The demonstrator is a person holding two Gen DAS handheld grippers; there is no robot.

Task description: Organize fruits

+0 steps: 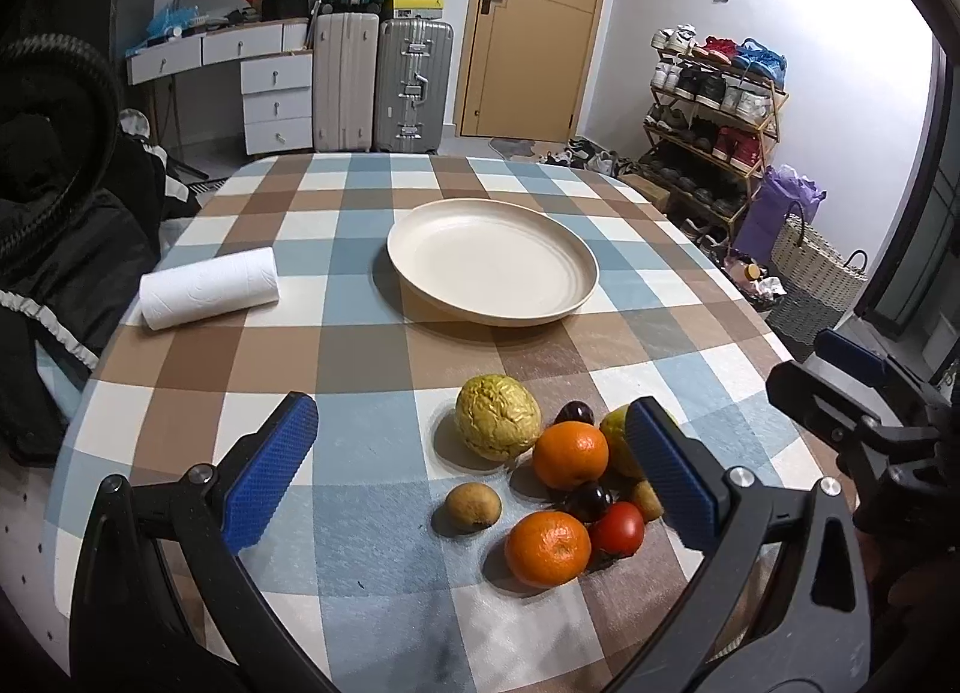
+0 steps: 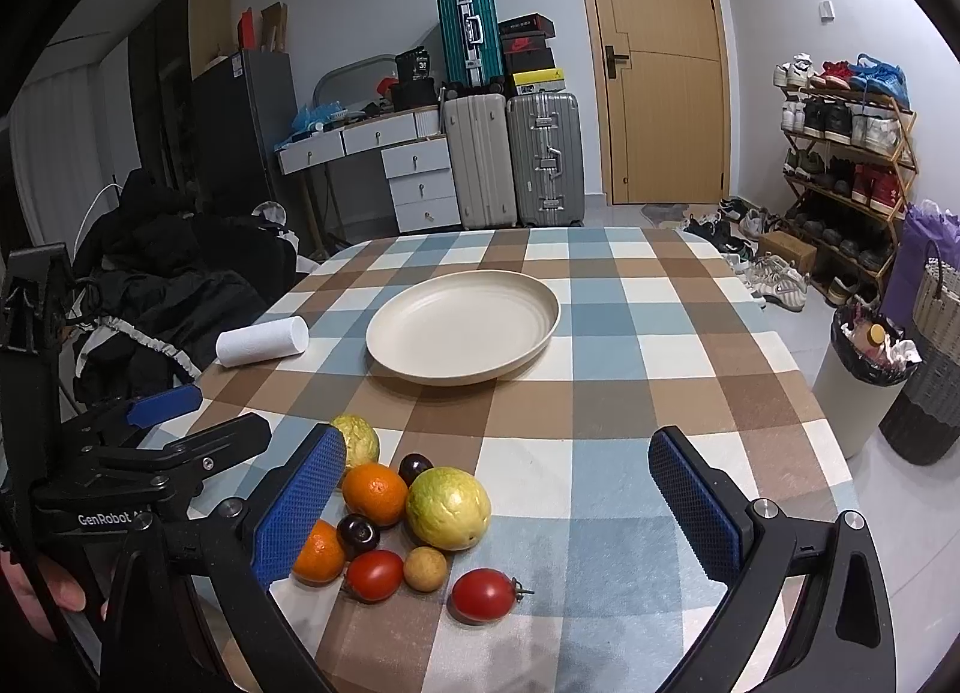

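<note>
Left gripper (image 1: 474,465): fingers spread wide, grasping nothing, poised above the near edge of the bench (image 1: 360,213). Right gripper (image 2: 510,507): fingers likewise released and empty, flanking the fruit pile.

Fruit sits clustered on the checked cloth at the near side of the bench — two oranges, one (image 1: 570,454) behind the other (image 1: 547,549), a wrinkled yellow-green fruit (image 1: 497,416), a smoother yellow-green fruit (image 2: 447,507), two dark cherries (image 2: 357,534), two red tomatoes, one (image 2: 483,595) slightly apart from the pile, and small brown round fruits (image 1: 473,506). Most pieces touch or nearly touch.

Further back, mid-bench: a cream plate (image 1: 420,267), holding nothing. To its left, well apart — a white paper roll (image 1: 210,288) lying on its side.
</note>
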